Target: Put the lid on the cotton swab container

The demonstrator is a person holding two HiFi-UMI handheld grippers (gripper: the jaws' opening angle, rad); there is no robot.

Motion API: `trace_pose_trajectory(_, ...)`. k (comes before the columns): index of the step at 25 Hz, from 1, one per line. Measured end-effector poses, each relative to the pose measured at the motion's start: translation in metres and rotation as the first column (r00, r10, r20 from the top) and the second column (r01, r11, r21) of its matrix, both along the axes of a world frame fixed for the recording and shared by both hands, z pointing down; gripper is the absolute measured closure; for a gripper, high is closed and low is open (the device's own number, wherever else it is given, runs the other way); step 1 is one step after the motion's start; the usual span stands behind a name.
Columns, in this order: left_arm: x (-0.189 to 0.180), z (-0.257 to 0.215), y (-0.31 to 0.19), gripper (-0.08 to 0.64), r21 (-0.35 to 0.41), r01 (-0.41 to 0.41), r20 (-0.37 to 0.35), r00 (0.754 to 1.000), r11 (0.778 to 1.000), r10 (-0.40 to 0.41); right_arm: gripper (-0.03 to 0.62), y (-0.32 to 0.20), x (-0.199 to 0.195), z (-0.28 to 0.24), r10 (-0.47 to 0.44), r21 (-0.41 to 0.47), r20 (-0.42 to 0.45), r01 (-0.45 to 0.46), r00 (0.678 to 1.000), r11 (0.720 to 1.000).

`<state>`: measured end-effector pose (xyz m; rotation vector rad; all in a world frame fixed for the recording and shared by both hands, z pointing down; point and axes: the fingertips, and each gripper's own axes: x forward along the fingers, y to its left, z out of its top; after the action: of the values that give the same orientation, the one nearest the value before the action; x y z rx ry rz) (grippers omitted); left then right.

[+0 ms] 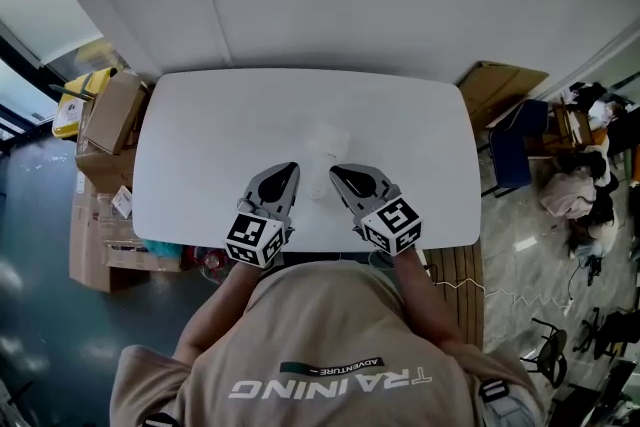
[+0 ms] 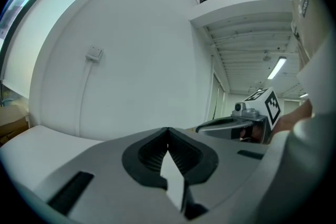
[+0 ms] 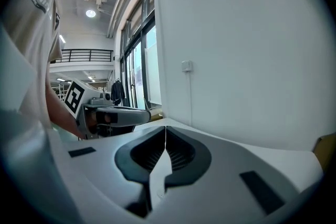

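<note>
Grippers held side by side over the near edge of a white surface (image 1: 200,135), as seen from the head view. The left gripper (image 1: 289,168) and the right gripper (image 1: 338,173) are both pointed away from the person and slightly toward each other, and are kept apart. In the left gripper view the jaws are seen brought fully together, tip against tip, with nothing held between them; the same is seen in the right gripper view, where the dark ribbed pads (image 3: 181,155) meet at the front. Each gripper is visible in the other's view, with its marker cube beside a hand.

The cotton swab container (image 1: 327,139) is shown only as a faint, pale squarish shape on the surface, beyond the jaw tips and untouched by either gripper; whether its lid is on cannot be told. Cardboard boxes (image 1: 112,111) are stacked on the floor just left of the surface.
</note>
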<state>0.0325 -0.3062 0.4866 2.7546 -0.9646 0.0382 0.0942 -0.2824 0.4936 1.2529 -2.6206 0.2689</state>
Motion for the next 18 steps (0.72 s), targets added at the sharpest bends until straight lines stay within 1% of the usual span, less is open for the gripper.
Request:
trace_pose_trajectory(3, 0.0, 0.003, 0.001, 0.548, -0.003, -0.006, 0.016, 1.0, 1.0, 0.006, 0.574, -0.003, -0.003, 0.015, -0.017, -0.038, -0.008, 0.017, 1.0, 0.999)
trace_pose_trajectory(5, -0.003, 0.005, 0.003, 0.548, -0.007, -0.002, 0.018, 1.0, 1.0, 0.002, 0.574, -0.004, -0.007, 0.031, -0.033, -0.067, -0.038, 0.03, 0.999, 0.997)
trace_pose_trajectory(7, -0.008, 0.007, 0.004, 0.547, -0.014, 0.009, 0.017, 1.0, 1.0, -0.009, 0.574, -0.004, -0.013, 0.05, -0.063, -0.114, -0.079, 0.054, 0.995, 0.992)
trace_pose_trajectory(10, -0.015, 0.01, 0.001, 0.547, -0.03, 0.035, 0.006, 0.999, 0.999, -0.035, 0.574, -0.009, -0.018, 0.08, -0.094, -0.203, -0.09, 0.074, 0.992, 0.976)
trace_pose_trajectory(13, -0.019, 0.013, 0.0, 0.547, -0.044, 0.059, -0.005, 0.998, 0.997, -0.059, 0.574, -0.016, -0.016, 0.105, -0.081, -0.287, -0.063, 0.06, 0.995, 0.956)
trace_pose_trajectory(18, -0.027, 0.014, 0.001, 0.548, -0.042, 0.072, -0.015, 0.997, 0.997, -0.072, 0.574, -0.023, -0.024, 0.137, -0.119, -0.369, -0.101, 0.074, 0.988, 0.927)
